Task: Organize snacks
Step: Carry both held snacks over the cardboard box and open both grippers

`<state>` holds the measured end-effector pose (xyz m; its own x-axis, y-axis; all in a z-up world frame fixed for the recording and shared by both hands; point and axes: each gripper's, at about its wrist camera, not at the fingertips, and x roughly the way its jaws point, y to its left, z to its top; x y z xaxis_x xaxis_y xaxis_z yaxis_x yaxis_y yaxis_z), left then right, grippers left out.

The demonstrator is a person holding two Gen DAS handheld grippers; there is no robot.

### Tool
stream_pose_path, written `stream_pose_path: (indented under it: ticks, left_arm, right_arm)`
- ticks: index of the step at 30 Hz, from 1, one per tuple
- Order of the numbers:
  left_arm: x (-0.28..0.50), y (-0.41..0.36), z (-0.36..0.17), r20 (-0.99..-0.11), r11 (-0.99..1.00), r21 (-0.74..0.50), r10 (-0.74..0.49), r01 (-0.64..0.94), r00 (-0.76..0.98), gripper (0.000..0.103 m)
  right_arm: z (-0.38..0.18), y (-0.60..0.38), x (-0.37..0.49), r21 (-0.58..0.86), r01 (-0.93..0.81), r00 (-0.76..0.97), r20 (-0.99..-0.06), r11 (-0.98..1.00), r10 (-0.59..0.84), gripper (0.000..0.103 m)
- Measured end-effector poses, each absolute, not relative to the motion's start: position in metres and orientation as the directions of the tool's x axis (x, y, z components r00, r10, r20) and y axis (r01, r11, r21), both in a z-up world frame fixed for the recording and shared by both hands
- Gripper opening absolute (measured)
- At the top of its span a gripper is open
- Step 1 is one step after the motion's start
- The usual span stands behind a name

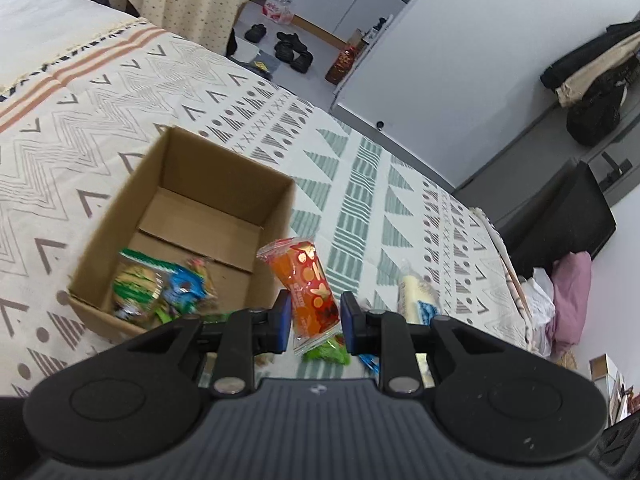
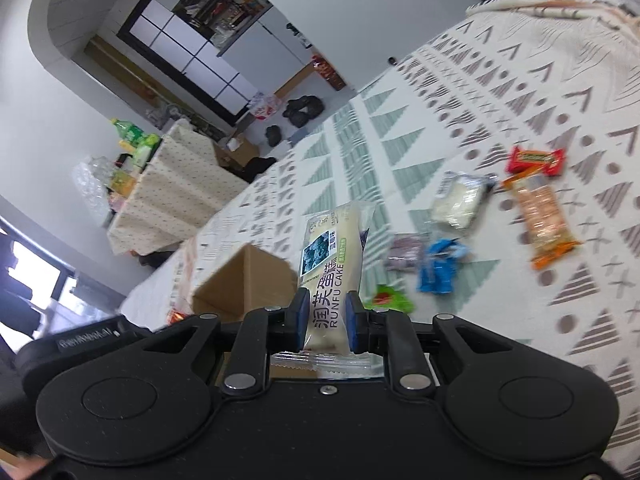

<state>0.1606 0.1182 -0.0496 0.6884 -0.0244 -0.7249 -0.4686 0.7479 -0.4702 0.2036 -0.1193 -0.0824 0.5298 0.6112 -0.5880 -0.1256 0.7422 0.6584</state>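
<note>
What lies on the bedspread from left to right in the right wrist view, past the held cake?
Cardboard box → green packet → blue packet → white packet → orange bar

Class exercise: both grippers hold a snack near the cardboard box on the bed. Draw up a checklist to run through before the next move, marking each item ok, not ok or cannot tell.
1. Left gripper grips the orange packet: ok, pads press both sides.
2. Right gripper grips the Runfu cake: ok, held near its lower end.
3. Cardboard box open on top: ok.
4. Free room in the box: ok, the far half of its floor is bare; green and blue packets fill the near corner.
5. Orange packet already above the box opening: not ok, it hangs beside the box wall.
6. Loose snacks remain on the bed cover: ok, several visible.
</note>
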Motion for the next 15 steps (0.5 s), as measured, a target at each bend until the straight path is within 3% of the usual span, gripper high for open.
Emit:
stream_pose_path:
  ticks: [15]
  left_arm:
    - [0.157, 0.185, -0.057, -0.744, 0.699, -0.466, 0.023, -0.542, 0.668, 0.024]
  right_arm:
    - [-0.067, -0.043, 0.214, 0.650, -0.218, 0.480, -0.578, 0.728, 0.660, 0.019]
